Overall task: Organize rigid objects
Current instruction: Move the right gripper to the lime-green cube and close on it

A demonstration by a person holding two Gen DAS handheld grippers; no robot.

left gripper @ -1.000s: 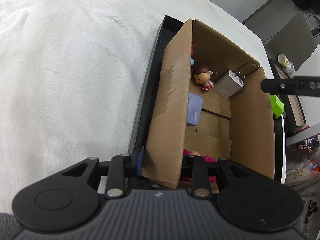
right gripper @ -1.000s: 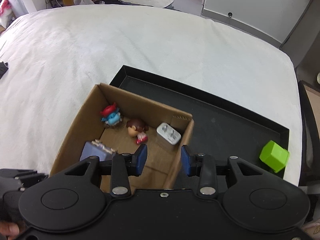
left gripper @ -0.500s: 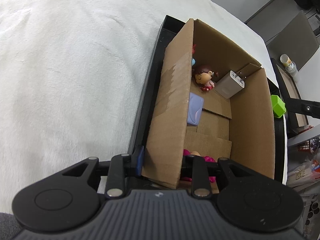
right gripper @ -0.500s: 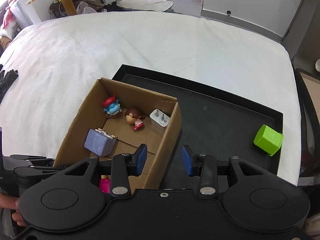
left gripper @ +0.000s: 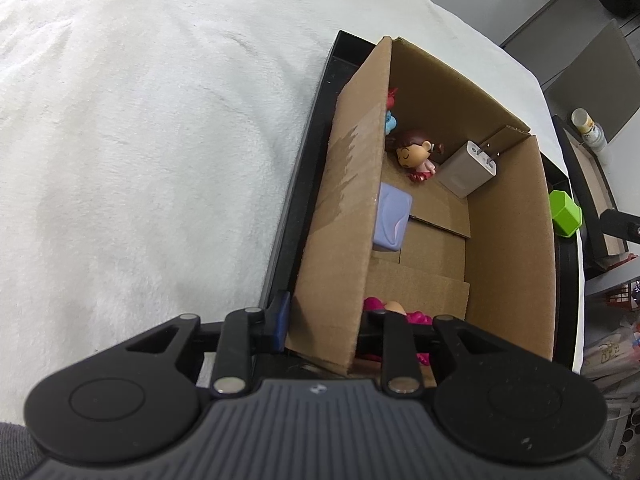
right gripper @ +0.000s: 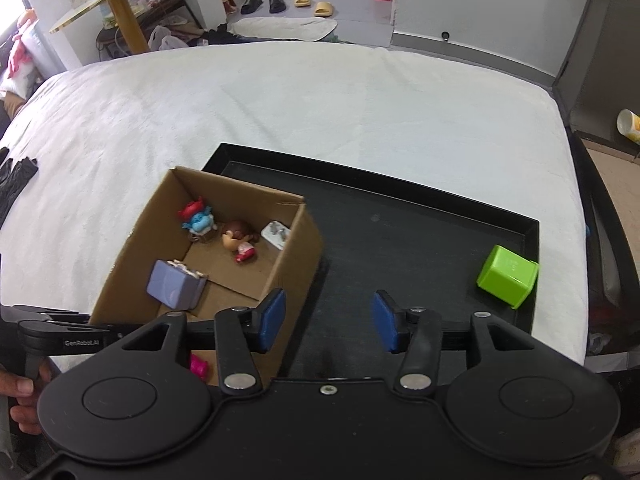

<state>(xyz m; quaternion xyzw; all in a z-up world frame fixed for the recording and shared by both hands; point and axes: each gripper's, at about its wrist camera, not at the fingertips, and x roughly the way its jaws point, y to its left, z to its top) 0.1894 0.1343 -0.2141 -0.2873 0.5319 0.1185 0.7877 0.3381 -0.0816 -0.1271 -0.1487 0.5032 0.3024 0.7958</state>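
White plush cover [right gripper: 320, 112] spreads over the whole work surface, with a grey floor and slippers [right gripper: 308, 2] beyond its far edge.

Left gripper [left gripper: 324, 326]: clamped on the near left wall of the cardboard box [left gripper: 344, 240], one finger outside, the other inside. Just at the inner finger, a pink toy [left gripper: 416, 316], partly hidden.

Right gripper [right gripper: 328, 322]: jaws spread wide, holding nothing, hanging over the black tray [right gripper: 400, 236]; its left finger [right gripper: 272, 316] is just beside the box's right wall, contact cannot be told.

Cardboard box, open-topped, ahead and left of the right gripper, standing in the tray's left end. Contents, nearest first:
- lavender block-shaped item [right gripper: 174, 290], against the left wall;
- brown-haired doll figure [right gripper: 238, 240], lying on the floor flaps;
- white plug adapter [right gripper: 274, 234], leaning in the far right corner, prongs up;
- blue figure with red hat [right gripper: 198, 218], in the far left corner.

Green cube [right gripper: 506, 276]: ahead and right of the right gripper, alone at the tray's right end, well apart from the box.

Black glove [right gripper: 16, 174]: far left on the cover.
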